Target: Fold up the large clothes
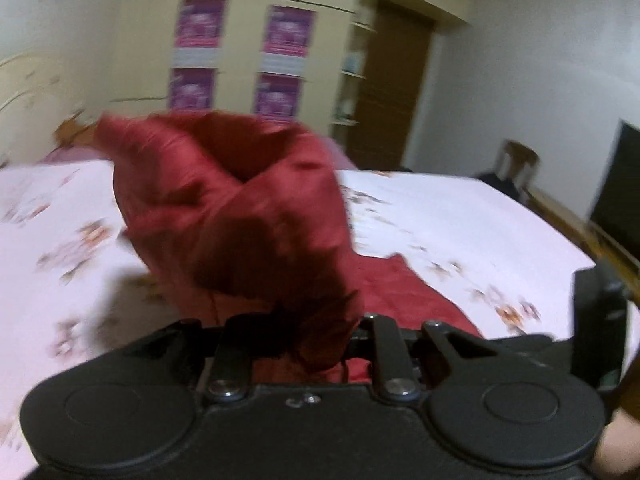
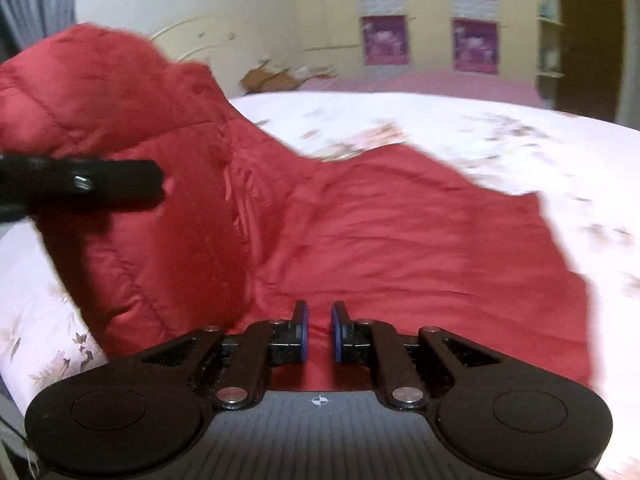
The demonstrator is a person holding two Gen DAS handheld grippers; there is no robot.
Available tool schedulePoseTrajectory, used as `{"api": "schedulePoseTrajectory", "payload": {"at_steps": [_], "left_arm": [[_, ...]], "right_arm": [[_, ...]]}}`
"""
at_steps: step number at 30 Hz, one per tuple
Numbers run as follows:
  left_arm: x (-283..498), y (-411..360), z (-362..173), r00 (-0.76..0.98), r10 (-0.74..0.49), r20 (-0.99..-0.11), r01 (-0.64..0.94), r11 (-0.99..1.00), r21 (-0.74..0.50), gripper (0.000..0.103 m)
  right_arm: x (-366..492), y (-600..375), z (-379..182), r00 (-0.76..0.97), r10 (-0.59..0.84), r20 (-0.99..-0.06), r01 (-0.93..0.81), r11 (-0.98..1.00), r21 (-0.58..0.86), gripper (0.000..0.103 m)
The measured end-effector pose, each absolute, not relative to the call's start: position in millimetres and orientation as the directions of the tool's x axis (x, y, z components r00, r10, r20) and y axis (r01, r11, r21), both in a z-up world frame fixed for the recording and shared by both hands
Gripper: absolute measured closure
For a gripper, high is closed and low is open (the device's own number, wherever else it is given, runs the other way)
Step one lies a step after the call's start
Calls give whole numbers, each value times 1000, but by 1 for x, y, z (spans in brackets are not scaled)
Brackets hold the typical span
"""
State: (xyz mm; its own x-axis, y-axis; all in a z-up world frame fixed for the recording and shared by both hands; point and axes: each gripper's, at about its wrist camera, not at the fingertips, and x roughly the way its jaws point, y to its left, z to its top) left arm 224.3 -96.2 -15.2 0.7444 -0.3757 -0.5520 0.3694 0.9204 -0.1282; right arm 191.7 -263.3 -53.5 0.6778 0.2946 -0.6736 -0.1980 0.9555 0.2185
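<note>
A large red padded jacket [image 2: 380,248] lies on the bed, with one side lifted at the left. In the left wrist view a bunched part of the jacket [image 1: 232,208] stands up from my left gripper [image 1: 304,340], which is shut on it; the fabric hides the fingertips. My right gripper [image 2: 319,332] hovers just above the jacket's near part. Its blue-padded fingers [image 2: 303,332] stand a small gap apart with nothing between them. The left gripper also shows as a black bar [image 2: 92,188] at the left of the right wrist view, against the raised fabric.
The bed has a pale floral sheet [image 1: 460,216] and a cream headboard [image 2: 200,36]. A wardrobe with purple posters [image 1: 240,52], a brown door [image 1: 392,88], a chair [image 1: 516,168] and a dark TV [image 1: 620,184] stand around the room.
</note>
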Motion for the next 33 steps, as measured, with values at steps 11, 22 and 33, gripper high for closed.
{"api": "schedulePoseTrajectory", "payload": {"at_steps": [11,22,33], "left_arm": [[215,-213,-78,607,-452,-654,611,792,21,82],[200,-210,-77,546,-526,-652,687,726,-11,34],[205,-123,-39,635,-515,-576,485,846,-222,31]], "right_arm": [[123,-354,-46,711,79,-698,83,977,196,92],[109,-375,2,807,75,-586,108,957,271,92],[131,-374,11,822,169,-544,41,935,353,91]]}}
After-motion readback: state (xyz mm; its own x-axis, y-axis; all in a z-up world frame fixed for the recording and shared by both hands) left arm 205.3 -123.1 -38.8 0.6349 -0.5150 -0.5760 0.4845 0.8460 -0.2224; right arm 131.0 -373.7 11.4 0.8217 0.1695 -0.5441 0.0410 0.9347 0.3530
